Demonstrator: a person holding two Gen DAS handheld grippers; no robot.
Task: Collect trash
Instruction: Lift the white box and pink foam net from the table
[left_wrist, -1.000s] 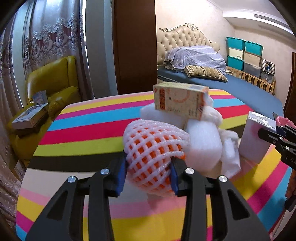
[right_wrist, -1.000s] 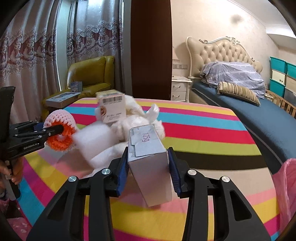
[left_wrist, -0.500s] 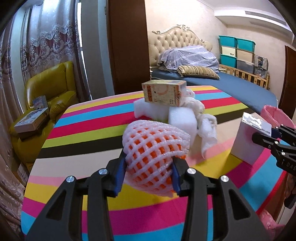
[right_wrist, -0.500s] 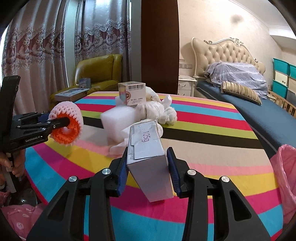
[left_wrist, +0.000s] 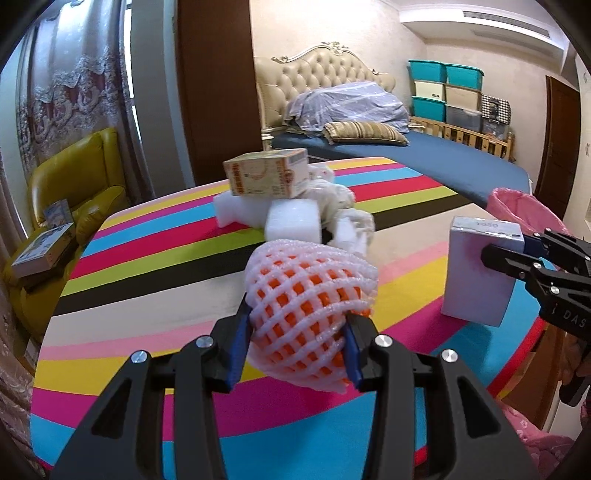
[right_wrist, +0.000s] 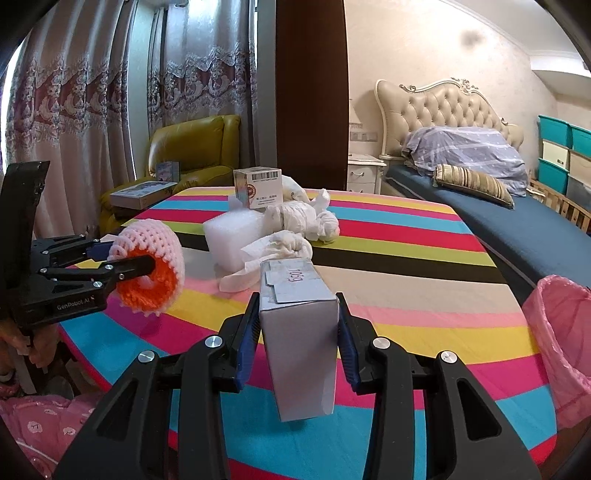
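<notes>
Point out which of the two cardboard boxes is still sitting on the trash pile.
The yellowish box with the barcode, resting on top of the white foam blocks on the striped table. The other, the plain white box, is clamped in the right gripper, lifted off the pile.

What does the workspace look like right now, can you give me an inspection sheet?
Surface: round table under a rainbow-striped cloth.
Job's things: foam fruit net in the left claw; grey carton marked 105g in the right claw; pink-lined trash bin at the table's right edge.
Clutter: small printed box atop white foam blocks, with crumpled tissues beside them.
Grippers: both claws shut on their items, lifted off the table.
Cables: nothing seen.
Surroundings: yellow armchair, bed, lace curtains, teal storage bins.
</notes>
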